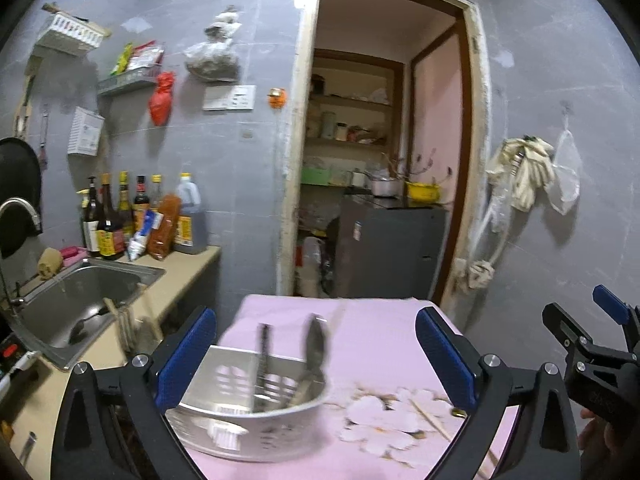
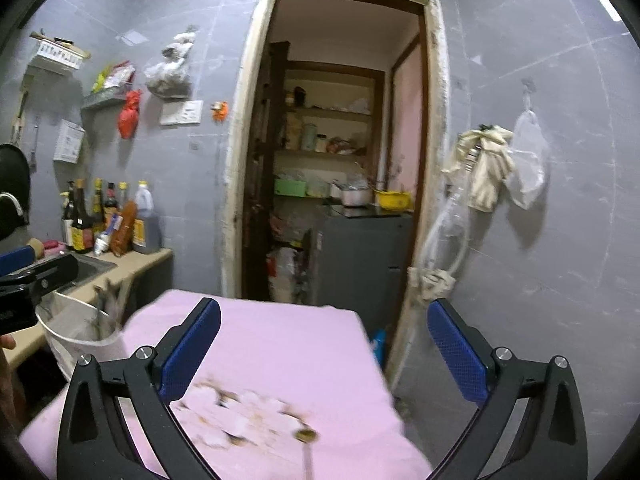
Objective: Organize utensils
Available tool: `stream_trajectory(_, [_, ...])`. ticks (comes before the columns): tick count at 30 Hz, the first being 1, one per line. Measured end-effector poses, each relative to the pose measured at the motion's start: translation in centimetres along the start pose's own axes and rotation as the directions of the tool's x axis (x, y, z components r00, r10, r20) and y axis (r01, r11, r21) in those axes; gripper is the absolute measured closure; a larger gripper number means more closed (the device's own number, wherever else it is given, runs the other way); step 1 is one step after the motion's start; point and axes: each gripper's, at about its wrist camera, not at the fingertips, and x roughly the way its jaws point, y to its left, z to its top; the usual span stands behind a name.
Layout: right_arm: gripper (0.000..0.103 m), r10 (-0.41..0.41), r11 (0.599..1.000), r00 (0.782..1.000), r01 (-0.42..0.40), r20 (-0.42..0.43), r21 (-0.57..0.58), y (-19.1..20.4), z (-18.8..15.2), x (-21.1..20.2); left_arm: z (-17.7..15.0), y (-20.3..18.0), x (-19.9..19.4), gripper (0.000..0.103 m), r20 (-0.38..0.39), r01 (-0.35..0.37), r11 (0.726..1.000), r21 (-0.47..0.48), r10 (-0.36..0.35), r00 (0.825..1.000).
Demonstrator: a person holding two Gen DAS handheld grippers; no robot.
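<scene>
A white perforated utensil holder (image 1: 256,404) stands on the pink floral tablecloth (image 1: 380,336), with several metal utensils (image 1: 312,356) upright inside. My left gripper (image 1: 316,364) is open, its blue pads on either side of the holder and above it. A thin chopstick (image 1: 436,420) lies on the cloth to the holder's right. My right gripper (image 2: 324,356) is open and empty above the cloth (image 2: 280,340); it also shows at the right edge of the left wrist view (image 1: 600,344). The holder (image 2: 80,336) sits at the table's left in the right wrist view. A utensil tip (image 2: 306,440) lies below the right gripper.
A steel sink (image 1: 76,300) with a spoon in it sits on the beige counter (image 1: 180,280) to the left, with sauce bottles (image 1: 128,216) behind. A doorway (image 1: 380,152) opens straight ahead onto a grey cabinet (image 2: 360,256). Cloths (image 1: 520,172) hang on the right wall.
</scene>
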Motion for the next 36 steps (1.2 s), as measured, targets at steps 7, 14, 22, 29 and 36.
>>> stream_trajectory(7, [0.001,-0.055,0.998,0.997,0.053,-0.062,-0.033,-5.0,-1.8,0.9,-2.2,-5.0,0.7,0.002,-0.057,0.066,0.997,0.030,-0.064,0.996])
stream_trajectory(14, [0.002,-0.029,0.998,0.988,0.020,-0.153,-0.058,-8.2,-4.3,3.1,-5.0,-8.0,3.4,0.002,-0.145,0.081,0.997,0.003,-0.080,0.986])
stream_trajectory(22, [0.002,0.112,0.993,0.948,-0.113,-0.299,0.012,-9.0,-8.7,7.3,-8.1,-8.9,7.6,0.002,-0.265,0.053,0.999,-0.002,-0.052,0.963])
stream_trajectory(29, [0.002,0.251,0.967,0.884,-0.247,-0.394,0.063,-7.6,-12.4,11.1,-9.5,-8.5,10.5,0.003,-0.363,0.068,0.998,-0.010,-0.067,0.930])
stream_trajectory(36, [0.029,0.332,0.942,0.798,-0.310,-0.503,0.130,-6.1,-15.2,14.2,-10.8,-8.4,12.9,0.037,-0.453,0.112,0.992,-0.055,-0.124,0.883])
